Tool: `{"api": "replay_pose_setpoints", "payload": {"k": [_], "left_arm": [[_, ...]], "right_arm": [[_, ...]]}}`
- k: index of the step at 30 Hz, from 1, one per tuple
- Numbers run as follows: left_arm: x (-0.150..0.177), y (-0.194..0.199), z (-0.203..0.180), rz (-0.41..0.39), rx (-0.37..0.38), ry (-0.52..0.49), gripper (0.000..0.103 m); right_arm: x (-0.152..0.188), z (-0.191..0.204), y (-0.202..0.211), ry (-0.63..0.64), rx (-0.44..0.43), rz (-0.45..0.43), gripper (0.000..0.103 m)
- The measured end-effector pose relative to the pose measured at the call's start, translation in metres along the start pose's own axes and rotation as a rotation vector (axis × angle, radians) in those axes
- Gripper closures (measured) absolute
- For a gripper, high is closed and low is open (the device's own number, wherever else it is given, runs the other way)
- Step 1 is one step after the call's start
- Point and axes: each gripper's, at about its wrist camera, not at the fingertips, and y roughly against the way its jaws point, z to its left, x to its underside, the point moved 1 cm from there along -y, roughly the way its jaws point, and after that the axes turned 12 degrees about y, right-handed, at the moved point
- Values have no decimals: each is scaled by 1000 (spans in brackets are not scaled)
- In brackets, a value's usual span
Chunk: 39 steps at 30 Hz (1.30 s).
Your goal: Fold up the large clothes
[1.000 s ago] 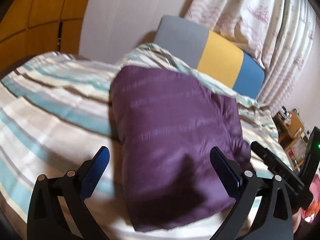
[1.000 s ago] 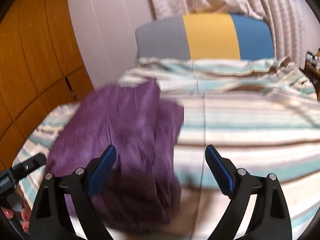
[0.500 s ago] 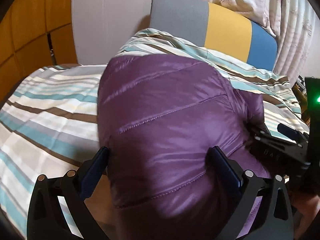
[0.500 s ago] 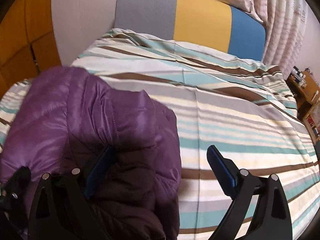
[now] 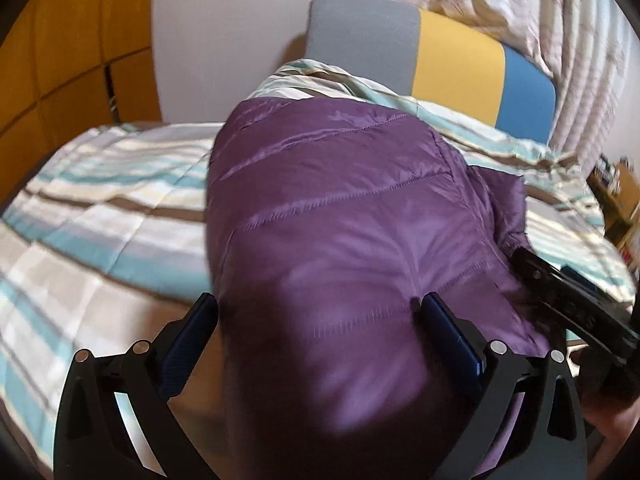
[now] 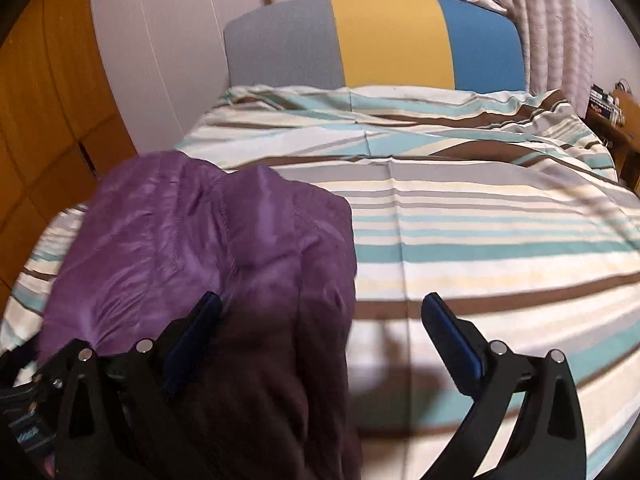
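- A second ago the purple quilted jacket [image 5: 344, 240] lay flatter and farther off; now it bulks close, filling the gap in the left gripper [image 5: 316, 312].
- Left jaws stand wide around the padding; whether they press it cannot be told.
- Right gripper [image 6: 320, 312] has just been opening wide, with only the jacket's right edge between its jaws, ungripped.
- The jacket lies on the striped bedcover [image 6: 480, 232], long axis running near to far toward the headboard [image 6: 380, 40].
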Motion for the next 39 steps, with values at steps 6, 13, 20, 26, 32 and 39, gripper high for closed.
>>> {"api": "replay_pose_setpoints", "payload": {"k": [6,13,20,26,32,39], "left_arm": [[28,30,13,-45,30,70,3],[32,46,13,-36,9,50,3],[51,95,0,-131,-77,-61,3],[64,122,2,-156,-133,-52,3],[70,134,6,-141,-138,-40,3],[72,144,4,-145,-118,-43,3]], "right_arm": [[26,10,43,42,12,-11,2],[43,2,41,-36,-42,60,2],[48,11,98,26,-131,-12,2],[58,21,122,60,-160,24,2],[67,28,141,94,-183,34,2],[69,27,155,94,-192,21,2]]}}
